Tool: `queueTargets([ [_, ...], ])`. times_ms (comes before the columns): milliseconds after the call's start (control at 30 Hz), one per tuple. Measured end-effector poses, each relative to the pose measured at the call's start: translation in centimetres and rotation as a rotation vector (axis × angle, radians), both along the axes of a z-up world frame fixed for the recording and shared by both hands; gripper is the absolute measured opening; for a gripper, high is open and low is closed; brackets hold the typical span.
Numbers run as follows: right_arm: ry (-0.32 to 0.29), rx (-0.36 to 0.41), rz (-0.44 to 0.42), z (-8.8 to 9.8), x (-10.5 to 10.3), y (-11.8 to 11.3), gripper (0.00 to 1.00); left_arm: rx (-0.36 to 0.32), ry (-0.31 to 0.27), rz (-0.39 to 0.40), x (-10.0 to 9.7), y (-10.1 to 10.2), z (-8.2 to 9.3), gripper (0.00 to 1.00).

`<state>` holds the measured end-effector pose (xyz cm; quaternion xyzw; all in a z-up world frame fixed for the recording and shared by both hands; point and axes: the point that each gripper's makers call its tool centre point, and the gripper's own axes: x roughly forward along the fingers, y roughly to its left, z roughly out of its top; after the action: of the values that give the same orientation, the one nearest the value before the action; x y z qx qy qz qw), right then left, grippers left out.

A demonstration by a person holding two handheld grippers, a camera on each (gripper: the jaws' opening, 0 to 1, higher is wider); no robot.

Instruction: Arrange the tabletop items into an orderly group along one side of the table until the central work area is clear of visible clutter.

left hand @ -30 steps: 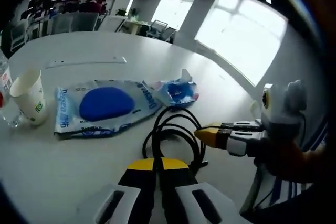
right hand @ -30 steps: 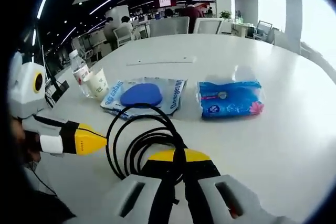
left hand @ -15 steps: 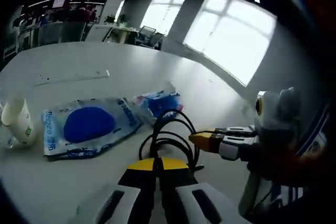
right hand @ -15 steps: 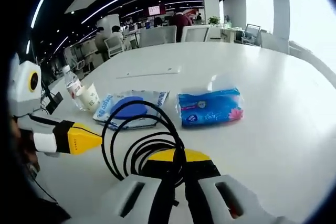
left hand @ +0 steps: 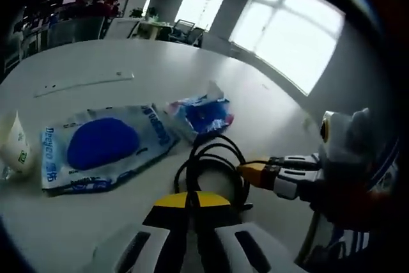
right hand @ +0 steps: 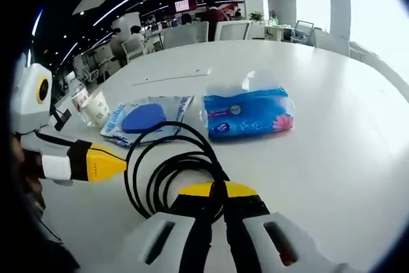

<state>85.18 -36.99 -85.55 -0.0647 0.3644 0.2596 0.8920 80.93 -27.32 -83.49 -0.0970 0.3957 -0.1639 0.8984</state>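
A coil of black cable (left hand: 214, 161) hangs between the two grippers just above the white table (left hand: 96, 55). My left gripper (left hand: 192, 200) is shut on the coil's near edge, with the cable running down between its yellow tips. My right gripper (right hand: 214, 190) is shut on the opposite edge of the black cable (right hand: 167, 164). Each gripper appears in the other's view: the right gripper (left hand: 252, 172) enters from the right, the left gripper (right hand: 115, 163) from the left, both with tips at the coil. Beyond lie a blue tissue pack (right hand: 246, 113) and a flat packet with a blue oval (right hand: 144, 119).
A paper cup (right hand: 97, 108) and a water bottle (right hand: 80, 99) stand beside the flat packet (left hand: 102, 145); the tissue pack (left hand: 201, 112) lies to its right. A thin strip (left hand: 83, 82) lies farther back. Office chairs and people sit beyond the table's far edge.
Both views have swung and shifted slightly with the hands. The cable coil stays held by both grippers. The tissue pack looks nearer in the right gripper view; table items have not moved.
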Motion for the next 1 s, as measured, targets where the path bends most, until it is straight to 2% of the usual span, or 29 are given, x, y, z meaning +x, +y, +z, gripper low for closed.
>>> queueTargets([
  [67,-0.001,-0.016,0.008,-0.2,0.0,0.0,0.01,0.031,-0.022,-0.029,0.2,0.1,-0.1,0.01],
  [133,-0.004,-0.017,0.028,-0.4,0.0,0.2,0.02,0.125,-0.06,-0.087,0.2,0.5,-0.2,0.01],
  [167,-0.015,-0.008,0.044,-0.4,0.1,0.4,0.02,0.137,-0.073,-0.097,0.3,0.5,-0.1,0.0],
  [233,-0.025,-0.012,0.052,-0.1,-0.1,0.3,0.06,0.103,-0.067,-0.087,0.2,0.2,-0.1,0.02],
  [367,-0.023,0.037,0.07,0.1,-0.4,0.6,0.24,0.114,-0.102,-0.093,-0.2,0.6,0.5,0.17],
  [533,-0.039,0.076,0.101,0.8,-1.1,0.7,0.37,0.106,-0.138,-0.115,-1.5,1.8,1.1,0.27],
  [667,-0.067,0.11,0.133,1.3,-1.1,1.2,0.51,0.109,-0.18,-0.09,-2.6,3.9,2.0,0.35],
  [767,-0.09,0.097,0.181,2.1,-1.6,1.4,0.56,0.182,-0.221,-0.091,-3.9,6.3,2.7,0.39],
  [867,-0.101,0.098,0.207,2.8,-2.1,1.3,0.59,0.195,-0.229,-0.082,-5.1,7.9,3.1,0.43],
  [1000,-0.101,0.138,0.208,4.3,-2.8,0.6,0.6,0.192,-0.241,-0.02,-6.7,11.1,4.6,0.46],
])
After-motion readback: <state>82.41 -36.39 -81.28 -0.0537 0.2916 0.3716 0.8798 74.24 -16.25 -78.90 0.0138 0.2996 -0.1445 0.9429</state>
